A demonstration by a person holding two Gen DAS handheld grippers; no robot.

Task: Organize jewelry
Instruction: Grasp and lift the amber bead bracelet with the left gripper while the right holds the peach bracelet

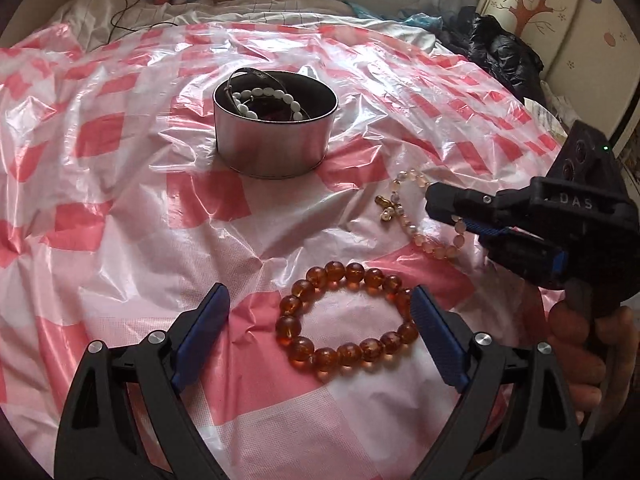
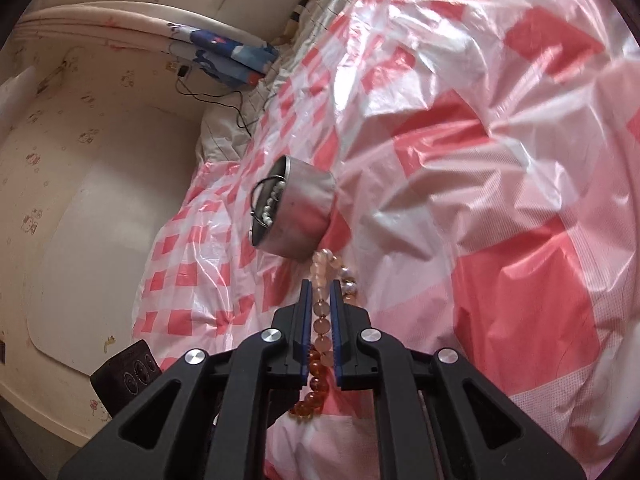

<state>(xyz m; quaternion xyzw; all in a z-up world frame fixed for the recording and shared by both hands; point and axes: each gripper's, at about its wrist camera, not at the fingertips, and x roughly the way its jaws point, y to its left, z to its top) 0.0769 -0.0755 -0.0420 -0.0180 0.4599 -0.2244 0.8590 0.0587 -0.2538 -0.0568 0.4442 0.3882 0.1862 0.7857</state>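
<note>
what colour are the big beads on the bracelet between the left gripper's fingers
Amber, a clear orange-brown. The bracelet shows best in the left wrist view.

Tin [image 1: 272, 136] behind 2 bracelets [image 1: 348, 320] on sheet [image 1: 120, 220].

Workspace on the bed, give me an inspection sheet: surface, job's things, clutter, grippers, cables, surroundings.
Surface: crinkled pink-and-white checked plastic sheet spread over a bed.
Job's things: round metal tin holding a white bead bracelet; amber bead bracelet lying flat on the sheet; pale pink bead bracelet with a gold charm, beside the tin.
Clutter: dark jacket at the far edge of the bed.
Grippers: left gripper open, jaws either side of the amber bead bracelet, not pressing it; right gripper shut on the pale pink bead bracelet.
Cables: thin black cable trailing over the white bedding.
Surroundings: wardrobe with tree pattern; folded blue bedding by the wall.
</note>
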